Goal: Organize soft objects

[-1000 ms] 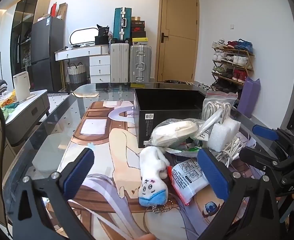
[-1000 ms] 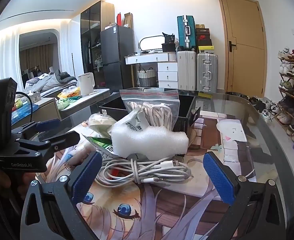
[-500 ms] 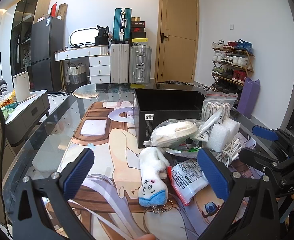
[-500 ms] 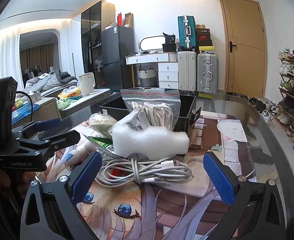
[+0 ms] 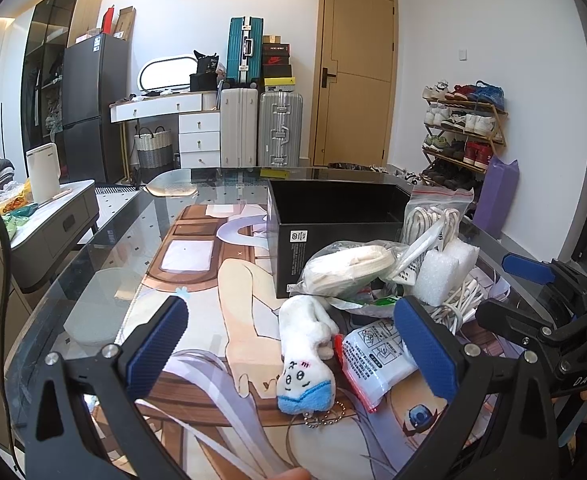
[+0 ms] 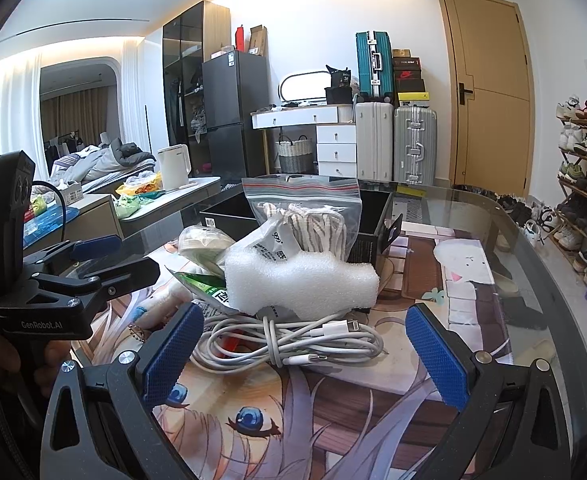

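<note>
A pile of soft things lies on the printed mat in front of an open black box (image 5: 335, 226). A white plush toy with a blue end (image 5: 305, 356) lies between the jaws of my open left gripper (image 5: 293, 348), with a red-edged packet (image 5: 373, 362) beside it. Behind are a bagged cream item (image 5: 345, 268), a white foam block (image 6: 299, 284), a zip bag of rope (image 6: 313, 216) and a coiled white cable (image 6: 289, 344). My right gripper (image 6: 305, 350) is open and empty, just in front of the cable.
The mat covers a glass table (image 6: 533, 280) with a curved edge on the right. The left gripper shows at the left of the right wrist view (image 6: 93, 256). Suitcases (image 5: 261, 128), a door and a shoe rack (image 5: 461, 128) stand beyond the table.
</note>
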The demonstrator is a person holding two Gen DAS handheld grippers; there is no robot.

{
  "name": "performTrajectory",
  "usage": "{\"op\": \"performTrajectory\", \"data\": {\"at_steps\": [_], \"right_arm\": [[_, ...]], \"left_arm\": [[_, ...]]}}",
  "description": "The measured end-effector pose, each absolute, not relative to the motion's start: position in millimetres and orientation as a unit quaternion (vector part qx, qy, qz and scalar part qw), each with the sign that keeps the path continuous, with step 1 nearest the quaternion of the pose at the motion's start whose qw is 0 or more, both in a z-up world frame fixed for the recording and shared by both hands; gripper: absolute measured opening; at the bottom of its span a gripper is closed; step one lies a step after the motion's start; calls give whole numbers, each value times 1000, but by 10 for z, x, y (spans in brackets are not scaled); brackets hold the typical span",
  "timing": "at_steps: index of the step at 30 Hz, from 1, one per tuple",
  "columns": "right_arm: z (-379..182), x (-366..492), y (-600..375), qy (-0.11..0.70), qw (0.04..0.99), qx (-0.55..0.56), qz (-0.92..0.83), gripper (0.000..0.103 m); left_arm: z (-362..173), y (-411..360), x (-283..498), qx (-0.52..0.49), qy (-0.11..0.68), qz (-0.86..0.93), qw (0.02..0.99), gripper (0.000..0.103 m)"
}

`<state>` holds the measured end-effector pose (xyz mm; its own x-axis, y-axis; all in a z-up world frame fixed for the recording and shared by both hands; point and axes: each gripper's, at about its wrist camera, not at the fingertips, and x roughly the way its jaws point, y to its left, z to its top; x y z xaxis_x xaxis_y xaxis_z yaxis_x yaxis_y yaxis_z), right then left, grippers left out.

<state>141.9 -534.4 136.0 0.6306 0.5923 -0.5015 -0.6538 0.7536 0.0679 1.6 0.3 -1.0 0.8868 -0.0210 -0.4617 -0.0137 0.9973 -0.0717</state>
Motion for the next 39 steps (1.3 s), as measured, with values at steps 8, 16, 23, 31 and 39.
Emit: {"op": "performTrajectory", "data": {"at_steps": [8, 16, 23, 31, 39], "right_arm": [[1360, 1419, -5342, 255, 901, -61, 346, 103], [1360, 1421, -5343, 255, 901, -61, 346, 103], [1358, 1419, -5346, 257, 901, -61, 344, 103], [1305, 1417, -5257, 267, 898, -61, 345, 103], [1325, 1491, -5265, 277, 896, -59, 343, 103]], "left_arm": [[-9, 5, 15, -37, 238, -2, 971, 103], [-8, -5, 21, -37, 238, -2, 971, 103], [-9, -2, 18, -38, 238, -3, 970, 103], [10, 36, 61, -44, 245, -4, 969, 103], [-28, 155, 100, -50, 257, 0, 965, 103]]}}
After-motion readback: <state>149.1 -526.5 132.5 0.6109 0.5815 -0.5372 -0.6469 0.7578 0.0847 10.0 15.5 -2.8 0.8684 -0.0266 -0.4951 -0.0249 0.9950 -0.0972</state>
